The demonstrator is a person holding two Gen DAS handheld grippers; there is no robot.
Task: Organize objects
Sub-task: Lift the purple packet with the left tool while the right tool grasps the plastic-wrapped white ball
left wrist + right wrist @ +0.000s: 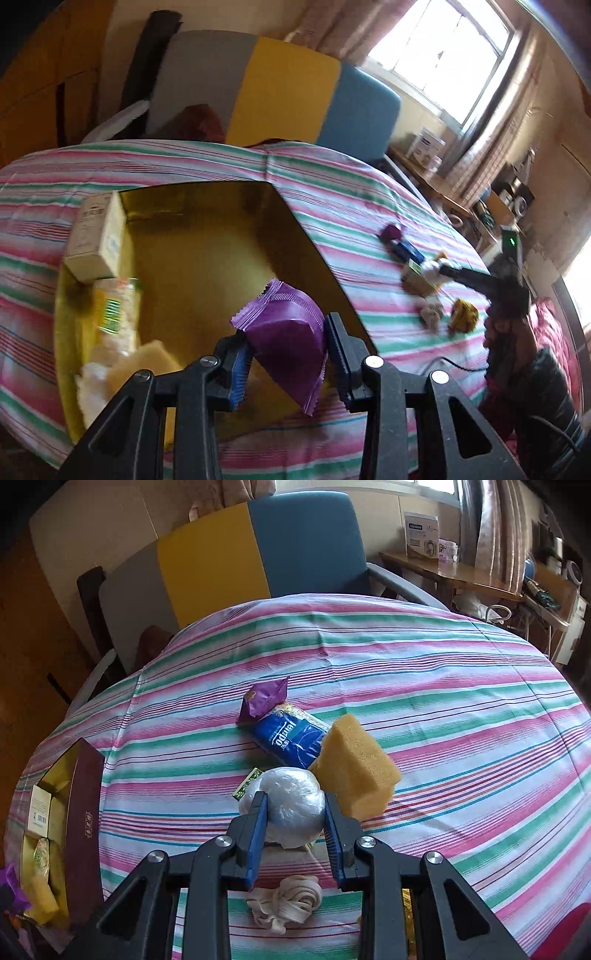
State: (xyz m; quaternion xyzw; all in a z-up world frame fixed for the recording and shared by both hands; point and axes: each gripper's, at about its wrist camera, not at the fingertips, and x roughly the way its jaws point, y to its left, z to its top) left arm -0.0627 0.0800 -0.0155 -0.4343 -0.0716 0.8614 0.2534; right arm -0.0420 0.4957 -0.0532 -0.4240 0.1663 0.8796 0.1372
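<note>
A: Let's count. We see two purple packets: one clamped in the left gripper (288,354), the purple packet (286,339) there, and a second packet (263,698) lying on the striped cloth (443,701).

B: And one box (207,236) with gold lining, holding a white carton (96,236), a green-and-yellow pack (116,310), a yellow sponge piece (147,360) and something white and fluffy (94,373).

A: On the cloth we count one blue tissue pack (290,738), one big sponge (354,766), one white wrapped ball (291,805), one cream cord bundle (284,901), and a small green-patterned item (247,784) half hidden under the ball.

B: Where does the ball lie to the right gripper (295,830)?

A: Right between its blue pads; both press its sides, so the right gripper is closed on the ball. The sponge touches the ball at its right, the tissue pack just behind.

B: The left one pinches its packet, which hangs over the box's near right corner, tilted.

A: What does each view give alone? The left view shows the box interior from above and the right gripper from outside (439,271), at the pile, with a sleeve behind it. There a yellow lump (463,319) lies near the cord.

B: The right view shows the box's maroon outer wall (85,812), the tissue pack's print, and the ball's crinkled plastic wrap.
</note>
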